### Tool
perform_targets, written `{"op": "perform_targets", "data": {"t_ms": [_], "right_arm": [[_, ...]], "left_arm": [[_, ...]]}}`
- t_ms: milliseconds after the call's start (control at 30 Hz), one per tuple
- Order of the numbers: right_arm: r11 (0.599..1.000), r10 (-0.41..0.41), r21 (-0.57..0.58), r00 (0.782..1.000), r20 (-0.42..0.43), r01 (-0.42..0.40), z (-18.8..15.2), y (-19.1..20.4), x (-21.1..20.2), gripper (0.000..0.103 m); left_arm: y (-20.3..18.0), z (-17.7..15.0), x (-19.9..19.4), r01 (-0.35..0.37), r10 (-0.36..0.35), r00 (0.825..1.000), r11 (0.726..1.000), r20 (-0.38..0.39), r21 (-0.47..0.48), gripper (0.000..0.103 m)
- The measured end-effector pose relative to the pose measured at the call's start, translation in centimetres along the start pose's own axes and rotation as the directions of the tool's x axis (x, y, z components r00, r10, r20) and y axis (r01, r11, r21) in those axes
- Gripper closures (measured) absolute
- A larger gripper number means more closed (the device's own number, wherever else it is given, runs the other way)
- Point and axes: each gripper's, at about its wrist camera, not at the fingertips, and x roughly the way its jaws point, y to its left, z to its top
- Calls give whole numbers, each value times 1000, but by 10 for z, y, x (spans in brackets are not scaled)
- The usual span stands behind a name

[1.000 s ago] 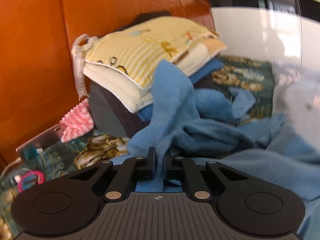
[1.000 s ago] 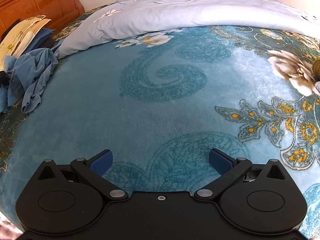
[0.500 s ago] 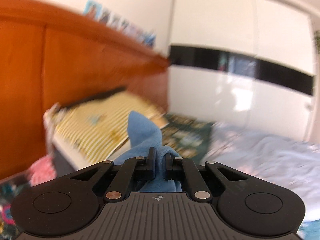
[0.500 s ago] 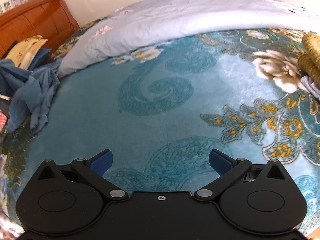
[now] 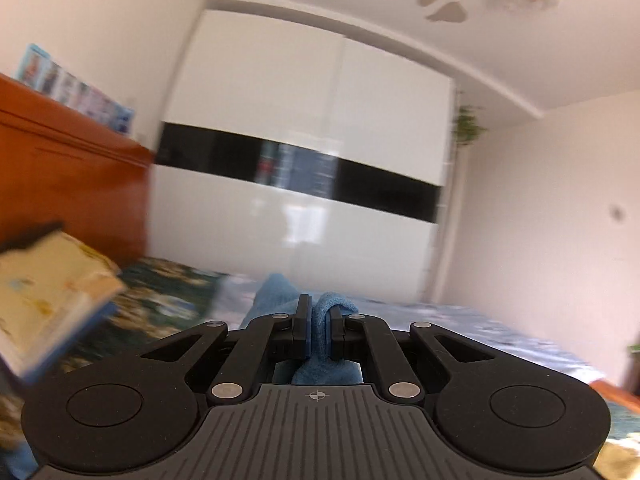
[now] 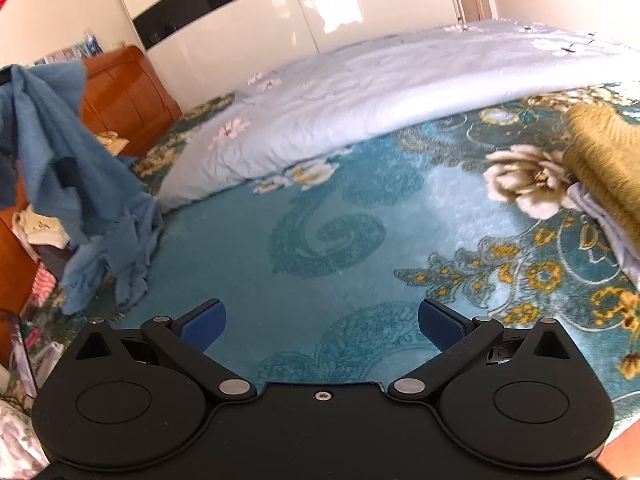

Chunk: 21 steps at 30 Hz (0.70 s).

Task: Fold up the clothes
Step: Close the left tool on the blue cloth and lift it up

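Observation:
My left gripper is shut on a fold of a blue knit garment, held high and pointing at the wardrobe. In the right wrist view the same blue garment hangs at the far left, its lower part trailing onto the bed. My right gripper stands open low over the teal patterned bedspread, with nothing between its blue pads. The garment is well to the left of it.
A pale blue duvet lies folded back across the far half of the bed. A mustard knit item lies at the right edge on pale folded cloth. Yellow pillows and a wooden headboard are at left; a white wardrobe stands behind.
My left gripper has lifted the blue garment off the pile by the pillows and tilted upward. The right gripper has stayed open and its view has tilted up over the bed.

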Motion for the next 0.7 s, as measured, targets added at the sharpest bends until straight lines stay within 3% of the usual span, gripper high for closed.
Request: {"op": "perform_targets", "data": {"t_ms": [100, 200, 333, 500, 700], "right_arm": [[1000, 2, 9, 999, 37, -3, 1, -5, -20, 1], [1000, -2, 28, 998, 70, 0, 1, -13, -38, 1], [998, -17, 57, 995, 100, 12, 0, -24, -56, 1], [996, -39, 85, 992, 121, 29, -4, -38, -73, 1], [992, -65, 112, 994, 89, 55, -14, -51, -72, 1]], "left_arm": [[-28, -12, -7, 97, -98, 994, 995, -38, -30, 99], [-56, -23, -14, 192, -196, 978, 979, -73, -64, 99], [-84, -47, -10, 247, -252, 958, 968, -135, -51, 99], [-80, -95, 1, 219, -232, 937, 973, -263, -77, 99], [-53, -157, -10, 153, -182, 893, 983, -411, -101, 98]]}}
